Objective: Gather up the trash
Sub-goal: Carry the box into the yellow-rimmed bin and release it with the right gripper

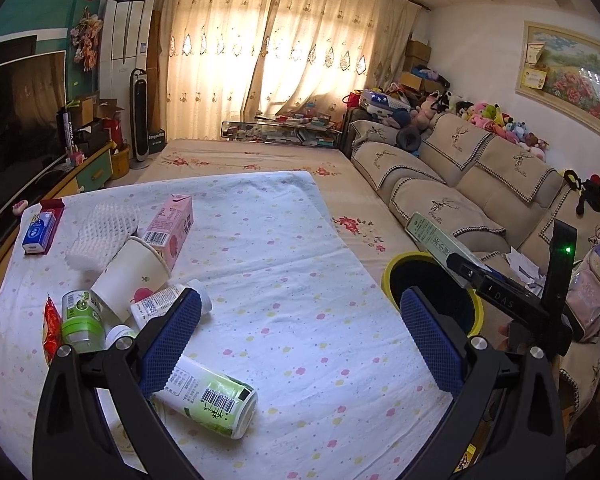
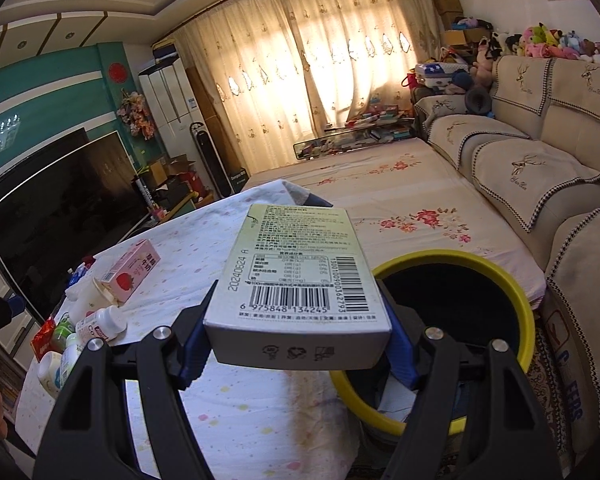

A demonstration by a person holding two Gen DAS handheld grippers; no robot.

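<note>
Left wrist view: the left gripper [image 1: 304, 344] hangs over the surface [image 1: 284, 280] with its jaws spread wide and nothing between them. The cloth on the surface is white with little pastel dots. Trash sits mostly toward the left edge: a green bottle [image 1: 212, 398] lying on its side near the front edge, partly behind the left finger, then a paper cup [image 1: 132, 276] tipped over, a pink carton [image 1: 171, 224], a slab of white foam [image 1: 100, 236], a blue pack [image 1: 39, 232] by the far left corner, and a red wrapper [image 1: 52, 328] right at the left edge. Just off the right edge stands the bin [image 1: 436, 288], black inside with a yellow rim. The right gripper [image 1: 512, 300] reaches in from the right, above the bin, holding the box [image 1: 432, 236].

Right wrist view: the right gripper [image 2: 296, 344] has its jaws pinching the box [image 2: 300, 280] by its sides, barcode side up. The box is held in the air over the surface's [image 2: 220, 264] right edge, just beside the bin [image 2: 456, 312]. Room's pretty lived-in: TV [image 2: 60, 208] on the left, lit curtains [image 2: 300, 80] at the back, sofa [image 2: 540, 168] on the right with plush toys [image 2: 548, 40] along the top.
</note>
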